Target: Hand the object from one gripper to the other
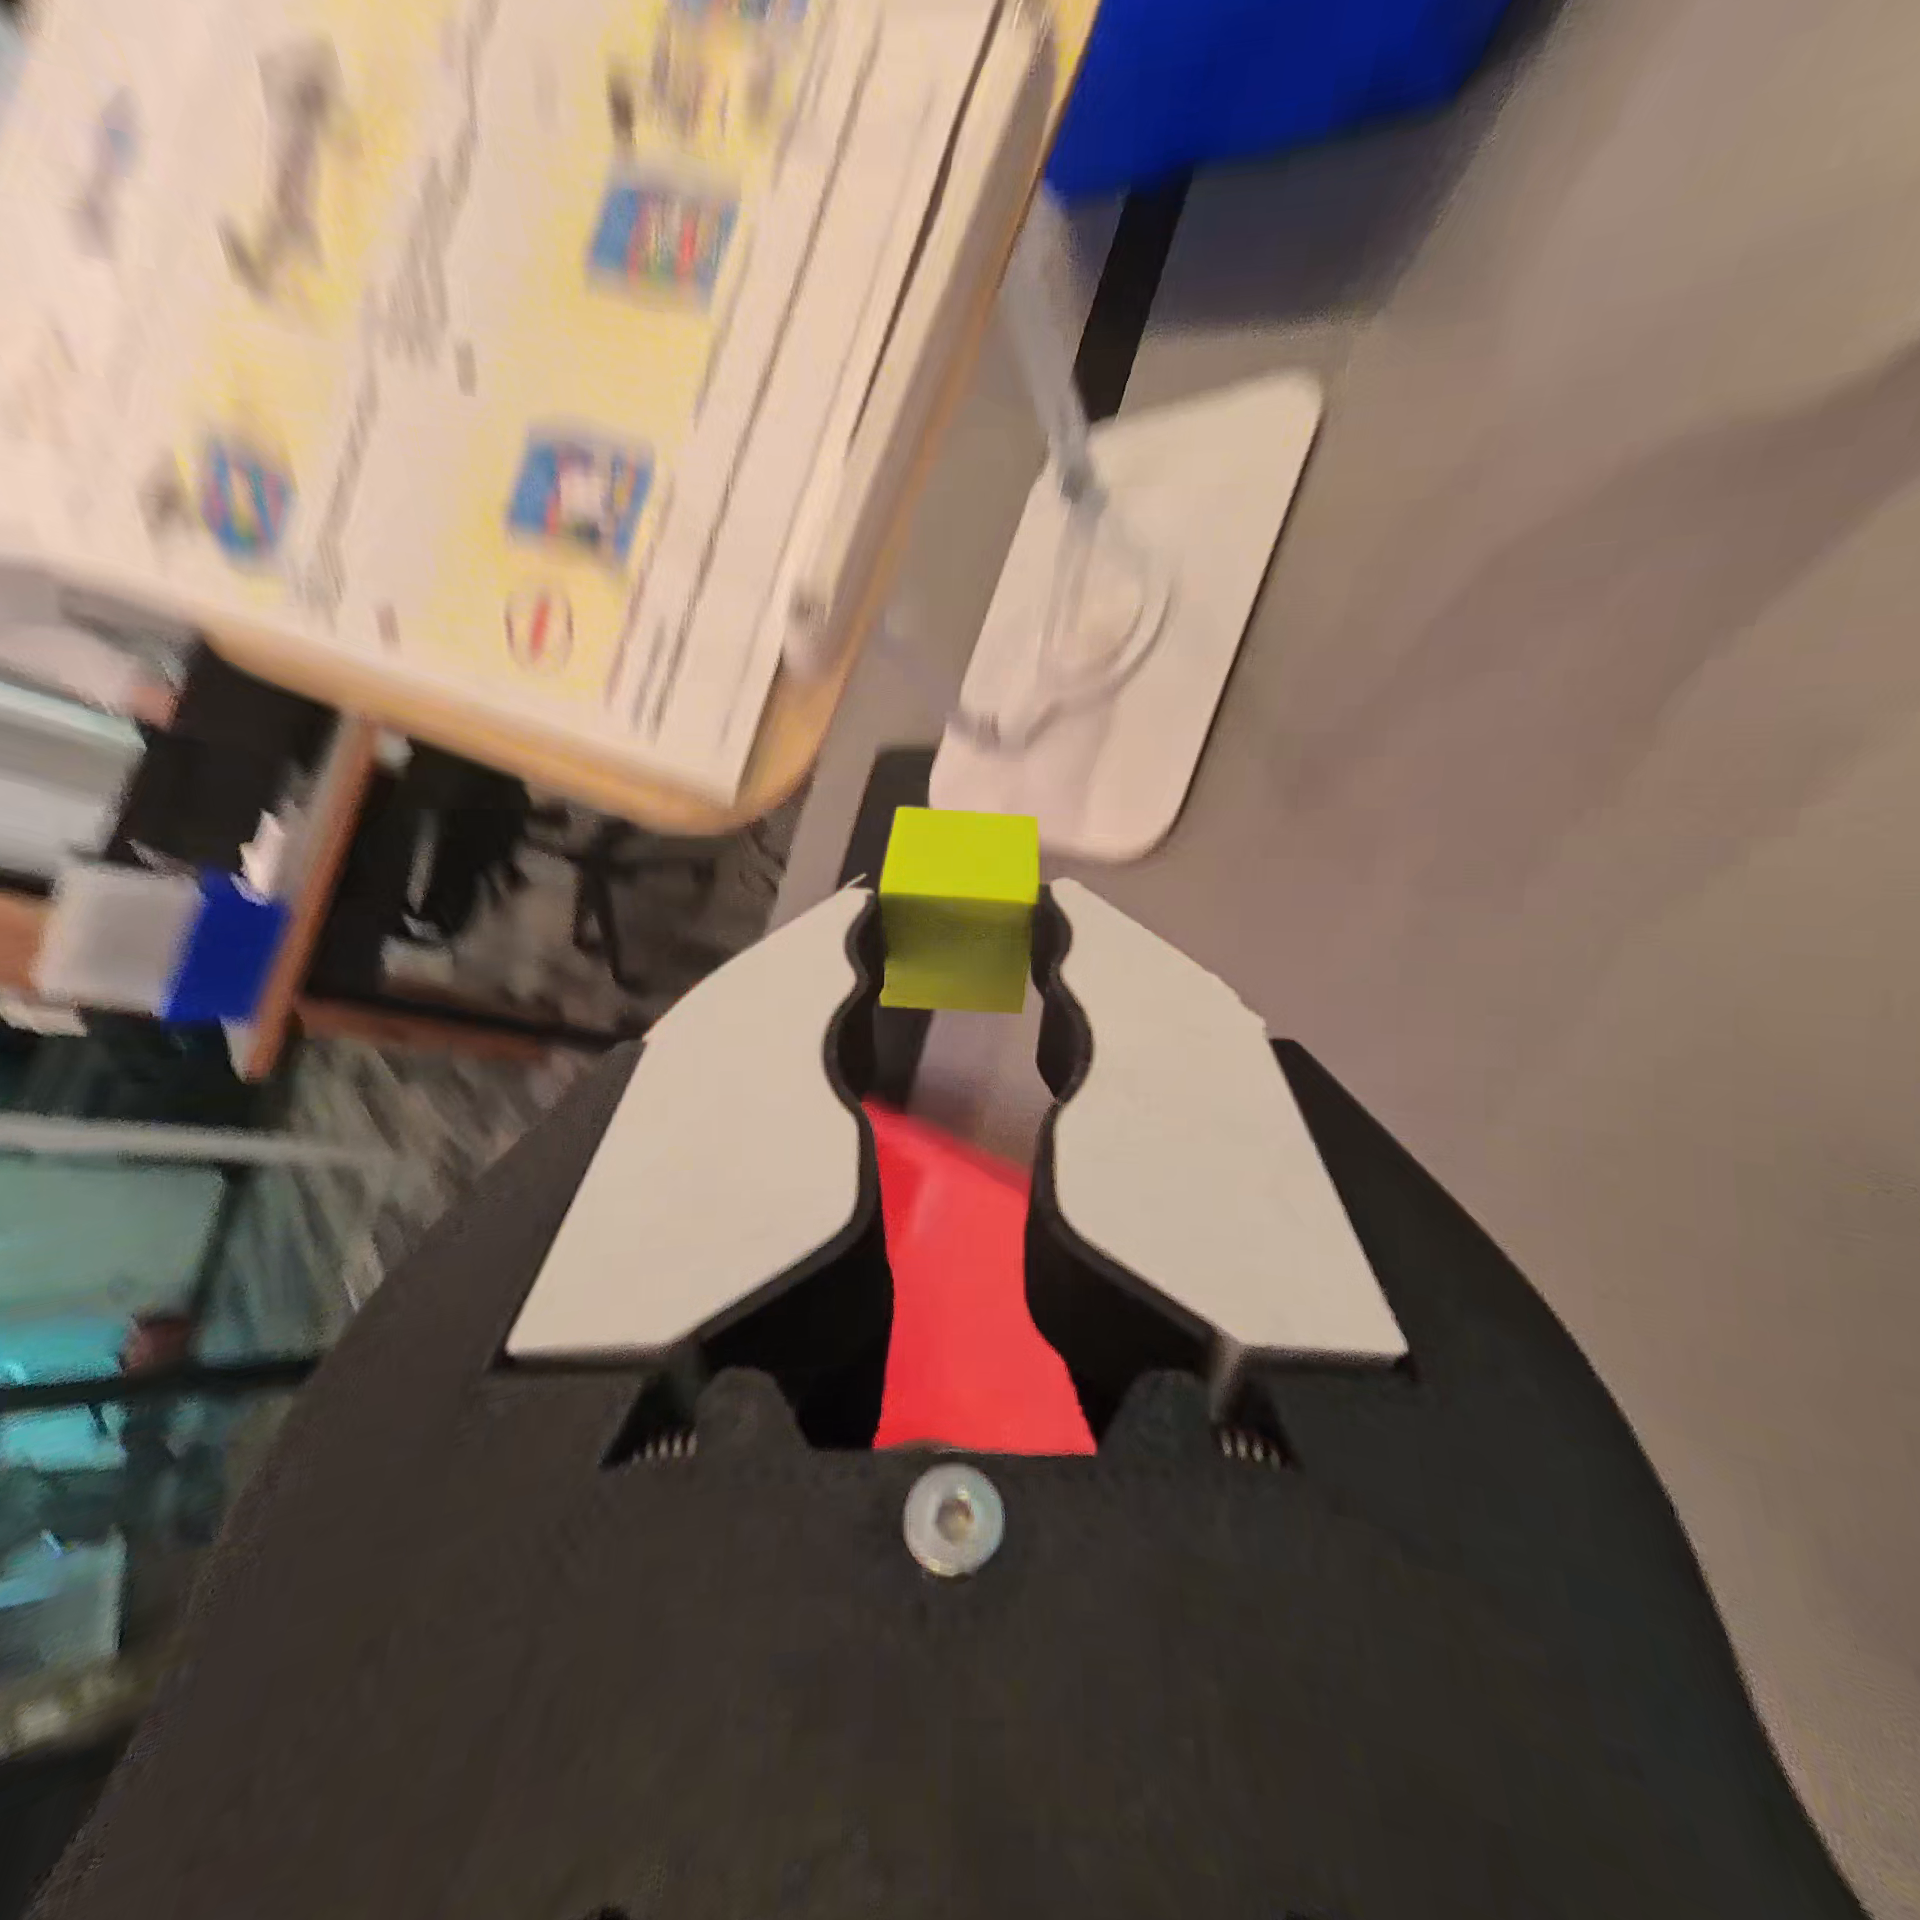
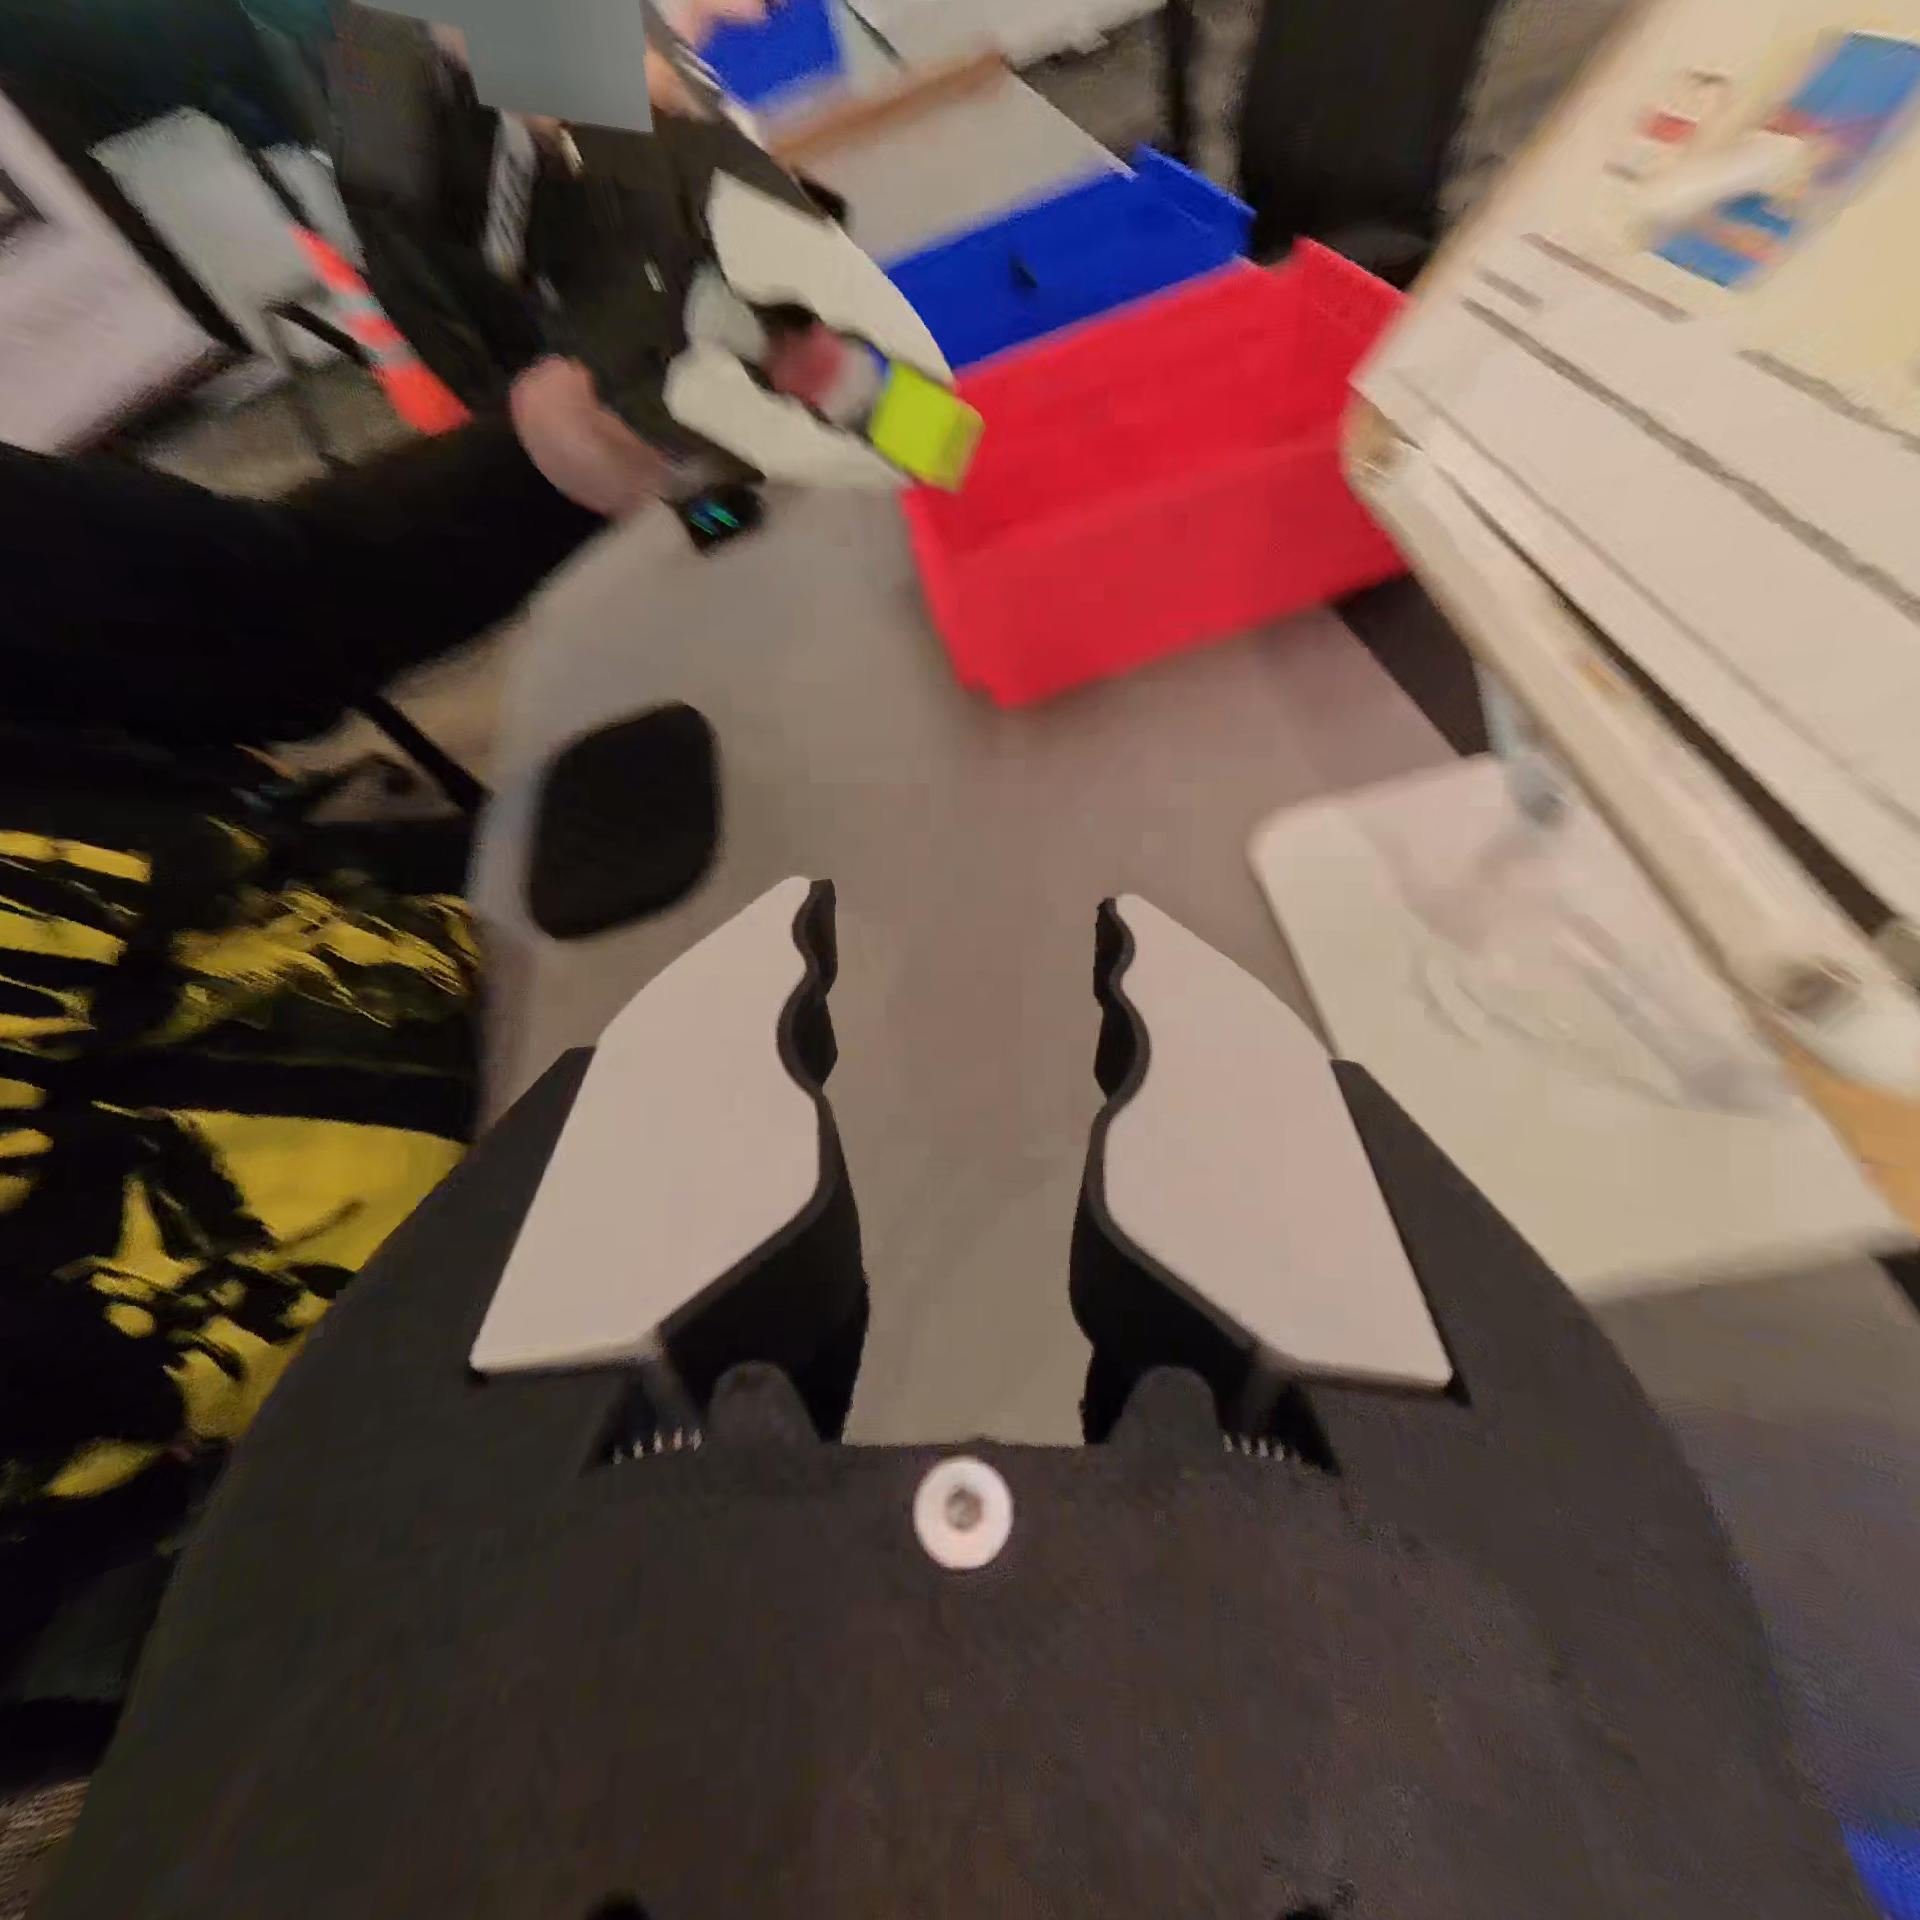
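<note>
The cube [image 2: 923,426] is held between the jaws of the left gripper [image 2: 883,416], above the near bin [image 2: 1143,540], which is set on the bench [image 2: 935,779]. A second bin [image 2: 1070,249] is placed just behind it. The right gripper [image 2: 964,935] is positioned well apart, over bare bench. A pad [image 2: 623,821] lies to its left, a flat stand base [image 2: 1455,1039] to its right.

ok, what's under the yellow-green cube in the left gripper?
The yellow-green cube is clamped between the left gripper's pads, off the table. Below it lie grey table and the red bin. The bin's inside is mostly hidden by the fingers.
</note>
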### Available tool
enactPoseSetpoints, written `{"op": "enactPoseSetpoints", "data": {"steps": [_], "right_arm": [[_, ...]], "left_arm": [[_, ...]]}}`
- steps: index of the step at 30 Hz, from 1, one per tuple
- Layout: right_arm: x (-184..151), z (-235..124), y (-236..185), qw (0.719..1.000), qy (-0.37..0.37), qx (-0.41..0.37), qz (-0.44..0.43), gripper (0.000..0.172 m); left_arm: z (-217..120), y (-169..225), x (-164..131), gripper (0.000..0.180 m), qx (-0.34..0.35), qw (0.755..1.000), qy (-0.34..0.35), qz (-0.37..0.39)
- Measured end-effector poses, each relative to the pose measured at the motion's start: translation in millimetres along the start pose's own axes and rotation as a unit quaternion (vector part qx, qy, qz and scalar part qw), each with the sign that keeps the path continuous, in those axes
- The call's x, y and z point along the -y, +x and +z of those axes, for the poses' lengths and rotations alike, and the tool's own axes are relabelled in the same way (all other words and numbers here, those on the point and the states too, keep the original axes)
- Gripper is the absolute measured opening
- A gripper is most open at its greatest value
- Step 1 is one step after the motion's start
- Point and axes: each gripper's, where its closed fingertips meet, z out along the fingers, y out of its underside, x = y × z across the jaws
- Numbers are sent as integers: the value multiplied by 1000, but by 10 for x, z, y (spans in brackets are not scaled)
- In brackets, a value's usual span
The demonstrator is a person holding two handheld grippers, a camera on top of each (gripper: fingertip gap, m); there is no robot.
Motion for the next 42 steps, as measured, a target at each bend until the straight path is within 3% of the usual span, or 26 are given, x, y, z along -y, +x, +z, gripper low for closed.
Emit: {"op": "enactPoseSetpoints", "data": {"steps": [4, 7, 12, 17, 22, 25, 27, 32, 34, 37, 42], "right_arm": [[166, 517, -364, 986, 54, 145, 62, 50], [202, 708, -524, 965, 80, 226, 107, 50], [251, 782, -645, 946, 110, 282, 119, 48], [214, 771, -683, 945, 109, 292, 103, 26], [214, 666, -700, 952, 107, 274, 82, 26], [250, 485, -651, 964, 108, 237, 63, 25], [277, 272, -546, 973, 111, 196, 46, 25], [302, -548, 245, 995, 92, -33, 7, 26], [247, -973, 722, 985, 62, -161, -4, 26], [-7, -1578, 1469, 946, -15, -322, 14, 26], [-551, -1943, 2383, 912, -90, -388, 103, 26]], "left_arm": [[22, 358, 822, 27, 20, 994, 92, 59], [-4, 503, 1183, 27, 30, 987, 139, 74], [24, 671, 1361, 27, 13, 982, 160, 96], [50, 753, 1454, 27, 13, 979, 177, 97], [50, 765, 1540, 28, 17, 979, 185, 89], [-22, 686, 1571, 29, 35, 977, 195, 78], [-79, 600, 1525, 20, 41, 978, 197, 58], [-31, 456, 1065, 0, 48, 989, 137, 4], [28, 453, 849, 0, 48, 992, 112, -26], [143, 496, 549, 0, 52, 993, 83, -60], [442, 674, 109, 0, 51, 994, 43, -87]]}}
